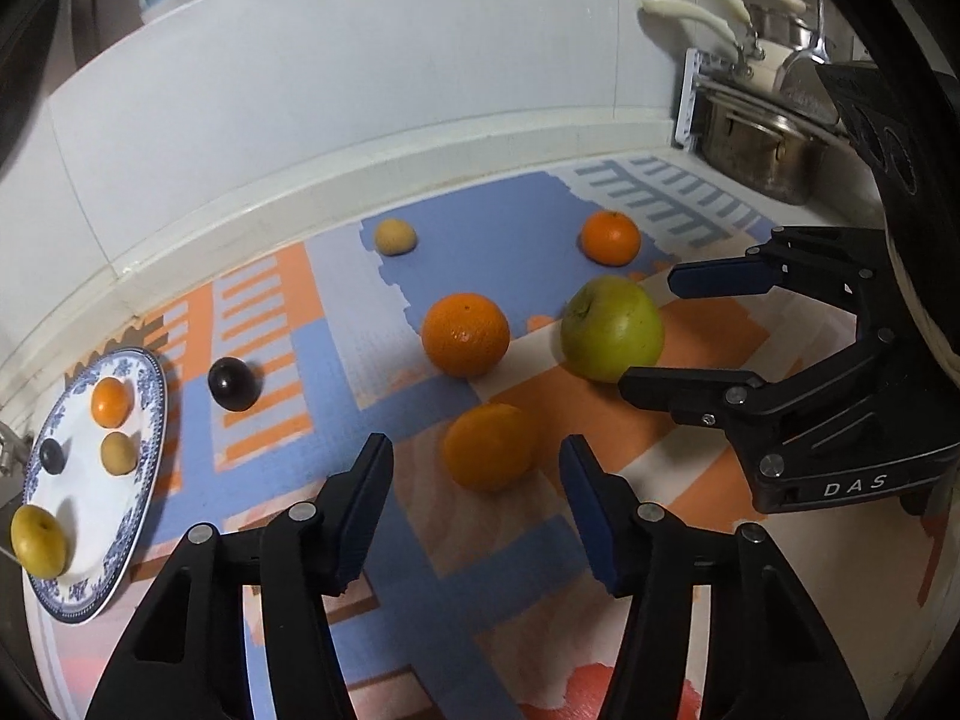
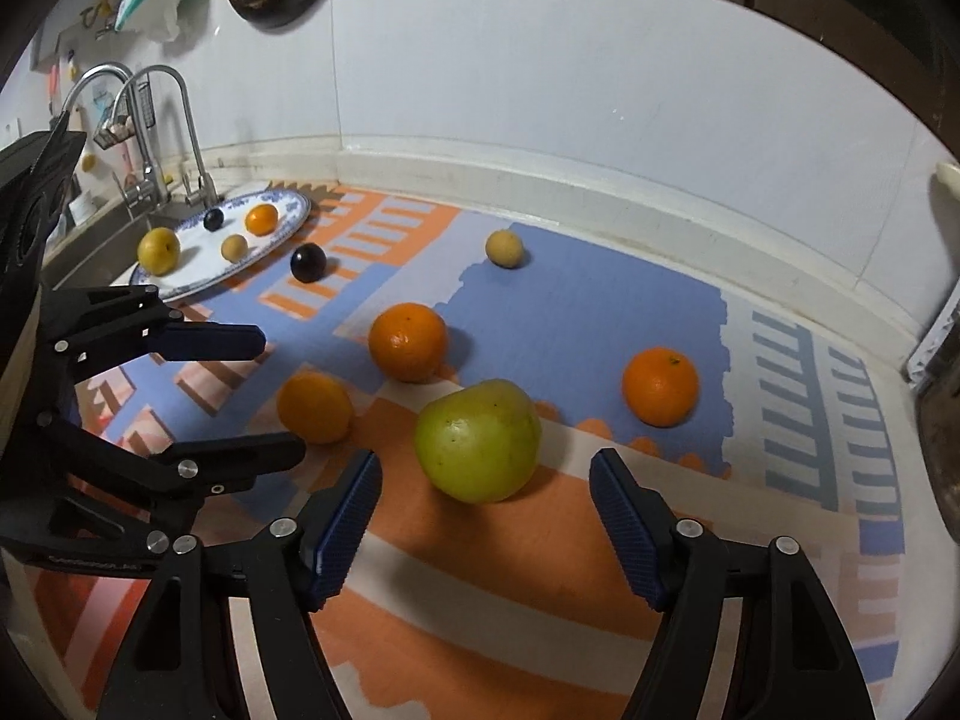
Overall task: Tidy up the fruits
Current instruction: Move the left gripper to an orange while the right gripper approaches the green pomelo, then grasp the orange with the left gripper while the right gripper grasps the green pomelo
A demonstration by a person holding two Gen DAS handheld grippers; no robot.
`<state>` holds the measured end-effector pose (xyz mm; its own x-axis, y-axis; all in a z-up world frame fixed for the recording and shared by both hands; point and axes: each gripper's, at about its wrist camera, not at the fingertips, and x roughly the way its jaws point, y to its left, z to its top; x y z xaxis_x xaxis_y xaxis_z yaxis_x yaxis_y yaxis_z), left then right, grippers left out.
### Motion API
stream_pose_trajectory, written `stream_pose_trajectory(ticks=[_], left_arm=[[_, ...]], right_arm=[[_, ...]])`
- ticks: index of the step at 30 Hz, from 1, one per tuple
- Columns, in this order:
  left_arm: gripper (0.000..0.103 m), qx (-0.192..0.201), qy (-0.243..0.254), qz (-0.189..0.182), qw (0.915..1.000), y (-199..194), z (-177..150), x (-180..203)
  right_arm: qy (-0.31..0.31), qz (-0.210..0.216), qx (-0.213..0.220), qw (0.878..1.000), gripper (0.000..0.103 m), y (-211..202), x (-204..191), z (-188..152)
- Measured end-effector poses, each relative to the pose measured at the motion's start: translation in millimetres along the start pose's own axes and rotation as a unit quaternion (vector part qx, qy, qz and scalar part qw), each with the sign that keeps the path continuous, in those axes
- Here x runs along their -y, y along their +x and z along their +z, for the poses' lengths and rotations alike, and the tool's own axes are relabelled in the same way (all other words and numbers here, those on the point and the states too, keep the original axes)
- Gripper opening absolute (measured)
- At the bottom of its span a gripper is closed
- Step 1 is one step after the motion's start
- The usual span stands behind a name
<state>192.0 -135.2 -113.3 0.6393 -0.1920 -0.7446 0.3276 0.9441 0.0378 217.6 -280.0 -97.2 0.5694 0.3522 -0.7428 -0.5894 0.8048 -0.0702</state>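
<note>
Our left gripper (image 1: 474,501) stands partly open and empty, with the small orange (image 1: 489,446) lying just ahead of its tips, in line with the gap, toward the front middle of the bench (image 1: 600,600). Our right gripper (image 2: 483,516), wider and also empty, faces the green apple (image 2: 477,439) the same way. Each fruit is nearest its own gripper. Both are round, with no long axis; the apple's stem end tips leftward, we judge.

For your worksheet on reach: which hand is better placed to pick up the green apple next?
Right. The right tool points straight at the green apple, open and wider than the fruit. The left tool lines up with an orange instead.
</note>
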Motion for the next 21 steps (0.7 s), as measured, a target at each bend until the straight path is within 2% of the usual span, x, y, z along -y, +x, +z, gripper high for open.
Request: stream_pose_trajectory(ticks=[4, 11, 14, 19, 21], left_arm=[[0.053, -0.009, 0.0, -0.014, 0.9999, 8, 2, 0], [0.043, -0.025, -0.007, -0.028, 0.9993, 22, 5, -2], [0.035, -0.031, -0.012, -0.036, 0.9988, 25, 5, -3], [0.035, -0.031, -0.022, -0.042, 0.9984, 24, 5, -6], [0.035, -0.029, -0.025, -0.041, 0.9984, 23, 4, -6]], right_arm=[[-0.002, 0.004, -0.013, 1.0, 0.067, 12, 3, -1], [0.011, 0.02, -0.024, 0.999, 0.061, 24, 8, 0], [0.015, 0.025, -0.023, 0.999, 0.06, 27, 8, 0], [0.019, 0.039, -0.027, 0.999, 0.05, 33, 6, 1], [0.021, 0.038, -0.025, 0.999, 0.05, 33, 6, 1]])
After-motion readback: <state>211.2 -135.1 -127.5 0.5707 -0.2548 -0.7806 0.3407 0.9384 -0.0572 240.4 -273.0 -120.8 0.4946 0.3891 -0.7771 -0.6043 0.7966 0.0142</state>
